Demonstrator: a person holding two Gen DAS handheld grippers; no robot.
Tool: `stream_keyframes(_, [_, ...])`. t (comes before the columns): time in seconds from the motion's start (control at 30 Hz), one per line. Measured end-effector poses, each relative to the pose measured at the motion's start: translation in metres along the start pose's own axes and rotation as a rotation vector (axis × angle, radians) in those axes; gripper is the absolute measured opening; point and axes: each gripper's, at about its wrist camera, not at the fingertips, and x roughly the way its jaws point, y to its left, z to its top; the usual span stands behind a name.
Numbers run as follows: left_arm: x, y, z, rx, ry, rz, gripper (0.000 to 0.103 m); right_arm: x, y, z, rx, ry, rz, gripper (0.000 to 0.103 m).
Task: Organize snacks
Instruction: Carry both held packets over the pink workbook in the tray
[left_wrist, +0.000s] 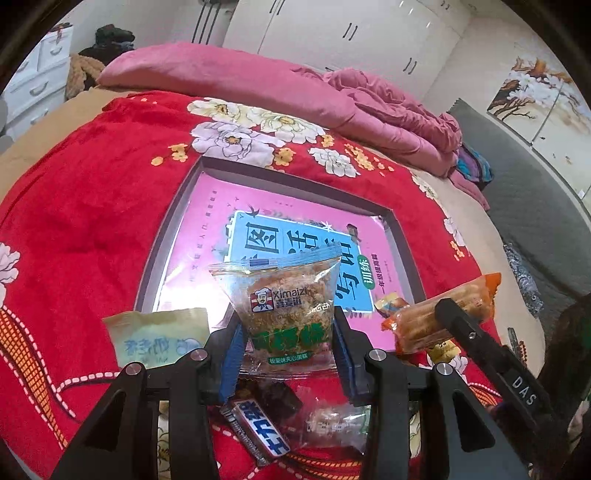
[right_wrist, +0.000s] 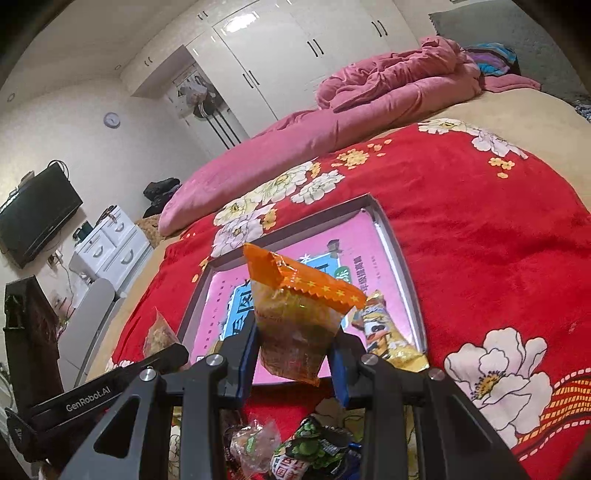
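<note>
My left gripper (left_wrist: 288, 343) is shut on a clear-and-blue Ximaizi cake packet (left_wrist: 284, 306), held upright above the near edge of the grey tray (left_wrist: 155, 254). My right gripper (right_wrist: 295, 354) is shut on an orange-topped snack packet (right_wrist: 295, 317), also held over the tray's near edge (right_wrist: 410, 273); that packet and gripper show at the right of the left wrist view (left_wrist: 439, 314). The tray holds a pink book (left_wrist: 207, 229) and a small yellow packet (right_wrist: 384, 332). Loose snacks lie on the red blanket below both grippers: a pale green packet (left_wrist: 159, 336), a blue bar (left_wrist: 258, 424), a clear candy (left_wrist: 332, 421).
The tray lies on a red flowered blanket (left_wrist: 92, 221) on a bed. A pink quilt (left_wrist: 240, 85) is bunched at the far side. More wrapped snacks (right_wrist: 295, 450) lie under the right gripper. White wardrobes, a dresser (right_wrist: 110, 240) and a television (right_wrist: 33, 218) stand beyond.
</note>
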Motion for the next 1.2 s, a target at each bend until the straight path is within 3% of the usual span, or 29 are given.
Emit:
stream_keyframes(0.47, [0.030, -0.007, 0.005, 0.024, 0.027, -0.020, 0.045, 0.007, -0.012, 0.011, 0.027, -0.023, -0.045, 0.035])
stream_keyframes(1.2, [0.063, -0.016, 0.009, 0.101, 0.059, -0.013, 0.045, 0.050, -0.010, 0.002, 0.052, 0.115, 0.004, 0.035])
